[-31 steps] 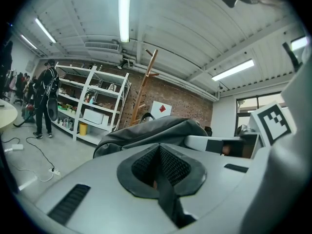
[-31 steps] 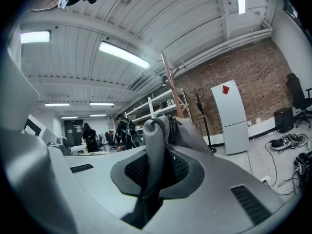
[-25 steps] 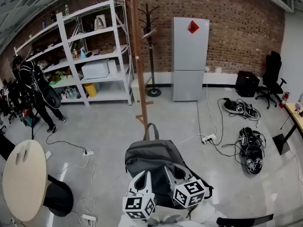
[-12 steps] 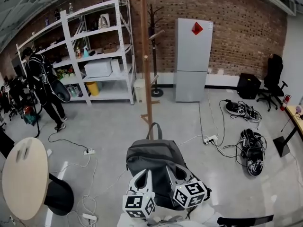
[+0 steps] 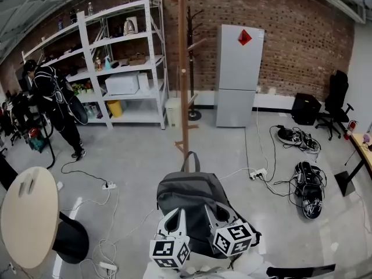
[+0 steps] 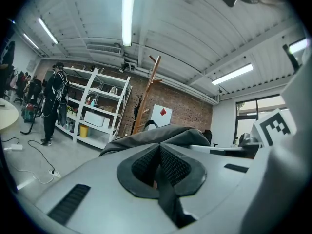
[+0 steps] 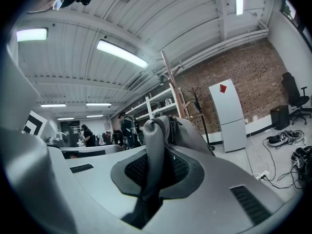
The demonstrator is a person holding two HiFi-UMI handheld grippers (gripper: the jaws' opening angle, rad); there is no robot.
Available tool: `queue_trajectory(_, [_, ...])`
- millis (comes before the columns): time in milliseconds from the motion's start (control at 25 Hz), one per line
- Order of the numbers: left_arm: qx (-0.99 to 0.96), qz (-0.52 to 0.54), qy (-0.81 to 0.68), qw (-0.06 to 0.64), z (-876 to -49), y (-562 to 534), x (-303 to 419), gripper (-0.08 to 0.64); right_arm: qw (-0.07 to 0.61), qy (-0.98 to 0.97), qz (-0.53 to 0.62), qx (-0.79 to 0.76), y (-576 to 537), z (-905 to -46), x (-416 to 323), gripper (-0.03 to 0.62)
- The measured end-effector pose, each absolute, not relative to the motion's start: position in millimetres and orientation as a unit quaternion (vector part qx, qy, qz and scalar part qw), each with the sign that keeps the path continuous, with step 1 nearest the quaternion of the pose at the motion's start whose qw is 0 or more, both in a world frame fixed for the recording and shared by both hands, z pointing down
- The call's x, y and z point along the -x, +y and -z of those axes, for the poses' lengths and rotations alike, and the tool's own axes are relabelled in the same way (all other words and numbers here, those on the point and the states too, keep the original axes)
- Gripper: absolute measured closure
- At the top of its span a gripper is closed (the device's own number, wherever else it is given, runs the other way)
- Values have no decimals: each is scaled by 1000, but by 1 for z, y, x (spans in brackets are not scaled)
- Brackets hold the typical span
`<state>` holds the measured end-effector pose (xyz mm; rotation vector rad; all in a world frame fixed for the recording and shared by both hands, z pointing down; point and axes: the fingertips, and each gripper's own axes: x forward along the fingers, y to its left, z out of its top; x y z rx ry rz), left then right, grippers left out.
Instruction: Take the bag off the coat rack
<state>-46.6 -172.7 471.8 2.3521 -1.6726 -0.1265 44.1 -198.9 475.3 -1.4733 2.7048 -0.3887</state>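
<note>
**Wooden coat rack** [image 5: 183, 68]: it stands upright on the floor [image 5: 128, 156] ahead of you.

**Grey bag** [image 5: 187, 193]: it is off the rack's pegs and held up close to you, on your side of the pole. Its top loop [image 5: 189, 158] points toward the rack's foot.

**Your left gripper** [image 5: 176, 215]: its jaws are closed on a dark strap [image 6: 163, 191] of the bag.

**Your right gripper** [image 5: 219, 211]: its jaws are clamped on a grey strap [image 7: 155, 140], which rises between the pads toward the bag.

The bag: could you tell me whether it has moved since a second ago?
No. The bag keeps its handle just right of the foot of the coat rack, as before.
</note>
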Motion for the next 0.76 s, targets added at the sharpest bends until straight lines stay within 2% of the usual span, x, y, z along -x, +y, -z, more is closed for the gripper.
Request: queue_trajectory(760, [-808, 45, -574, 125, -472, -169, 46, 558, 15, 873, 129, 471, -194, -477, -43, 555])
